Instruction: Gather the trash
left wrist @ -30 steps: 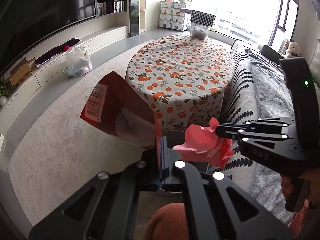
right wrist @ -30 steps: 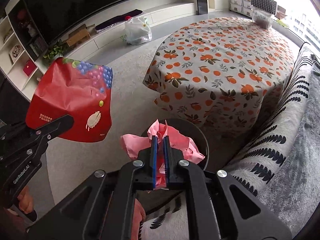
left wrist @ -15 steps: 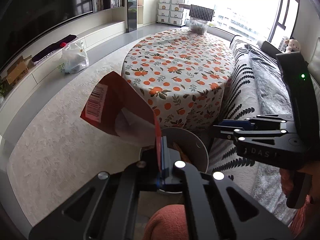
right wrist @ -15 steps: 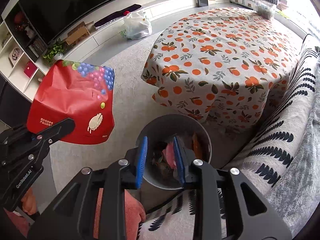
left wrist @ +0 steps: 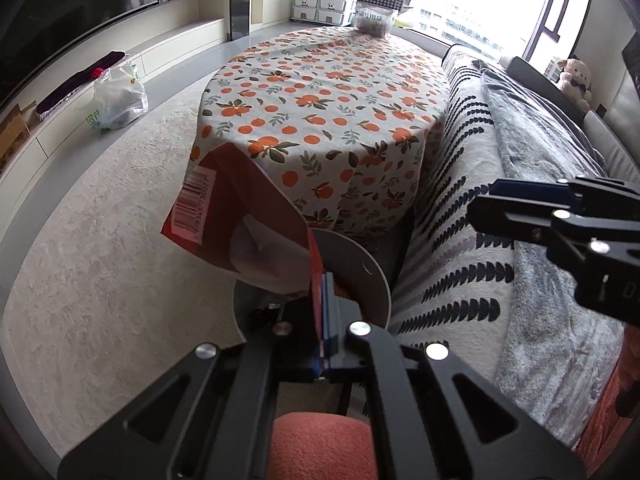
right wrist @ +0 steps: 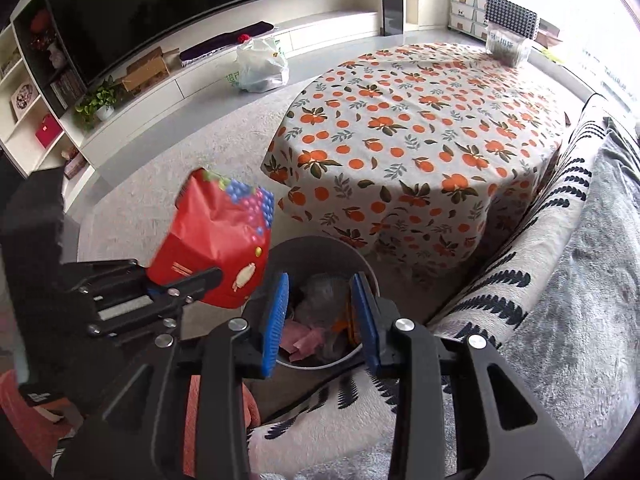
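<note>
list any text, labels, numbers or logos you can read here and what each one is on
"D": a lone pale letter on the right gripper body in the left wrist view; the rest is cut off.
Barcode label on the red snack bag: bars show, digits too small to read.
Small pale print on the bag's front: blurred.
Green print on the white plastic bag: illegible.
Label on the clear container on the table: illegible.

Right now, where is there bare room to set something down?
The tablecloth-covered table is bare except for the container at its far end. The carpet between the table and the white plastic bag is free. Around the trash bin, both grippers and the red bag crowd.
</note>
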`<move>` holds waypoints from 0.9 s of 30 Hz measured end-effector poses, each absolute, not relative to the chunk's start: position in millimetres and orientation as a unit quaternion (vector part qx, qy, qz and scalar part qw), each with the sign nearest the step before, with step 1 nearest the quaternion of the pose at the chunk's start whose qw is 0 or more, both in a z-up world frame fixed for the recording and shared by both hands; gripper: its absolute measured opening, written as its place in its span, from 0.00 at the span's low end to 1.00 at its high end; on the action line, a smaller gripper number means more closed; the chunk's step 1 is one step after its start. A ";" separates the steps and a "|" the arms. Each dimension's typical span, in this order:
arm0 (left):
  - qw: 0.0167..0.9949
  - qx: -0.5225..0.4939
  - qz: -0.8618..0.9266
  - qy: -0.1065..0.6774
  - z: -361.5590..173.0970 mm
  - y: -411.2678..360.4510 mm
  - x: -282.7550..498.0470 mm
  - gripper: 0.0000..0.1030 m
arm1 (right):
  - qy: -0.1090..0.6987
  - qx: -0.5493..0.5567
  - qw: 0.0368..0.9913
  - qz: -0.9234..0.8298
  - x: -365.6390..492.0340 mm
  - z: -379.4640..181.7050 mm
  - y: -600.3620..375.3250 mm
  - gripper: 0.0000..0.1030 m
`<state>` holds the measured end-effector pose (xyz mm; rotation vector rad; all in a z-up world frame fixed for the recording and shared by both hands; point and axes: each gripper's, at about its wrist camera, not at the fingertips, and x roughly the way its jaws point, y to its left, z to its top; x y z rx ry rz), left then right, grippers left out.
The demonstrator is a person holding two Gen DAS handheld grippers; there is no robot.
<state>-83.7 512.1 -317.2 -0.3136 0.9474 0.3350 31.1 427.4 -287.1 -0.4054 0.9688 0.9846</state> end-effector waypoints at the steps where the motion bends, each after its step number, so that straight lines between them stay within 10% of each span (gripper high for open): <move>1: 0.864 -0.149 0.158 0.455 -319.8 510.1 -81.2 0.01 | 0.443 -0.186 0.753 0.450 32.0 -286.8 425.9 0.31; 8: 0.854 -0.151 0.150 0.475 -333.0 510.3 -66.5 0.06 | 0.441 -0.185 0.757 0.445 35.5 -285.2 418.5 0.31; 12: 0.836 -0.171 0.162 0.495 -347.2 520.3 -62.4 0.52 | 0.442 -0.181 0.758 0.445 34.8 -283.3 415.0 0.31; 17: 0.842 -0.161 0.170 0.487 -329.2 512.9 -72.6 0.71 | 0.439 -0.178 0.762 0.442 33.1 -276.7 405.4 0.33; 27: 0.870 -0.069 0.168 0.459 -261.3 449.6 -72.9 0.77 | 0.429 -0.135 0.811 0.375 36.4 -243.4 330.4 0.83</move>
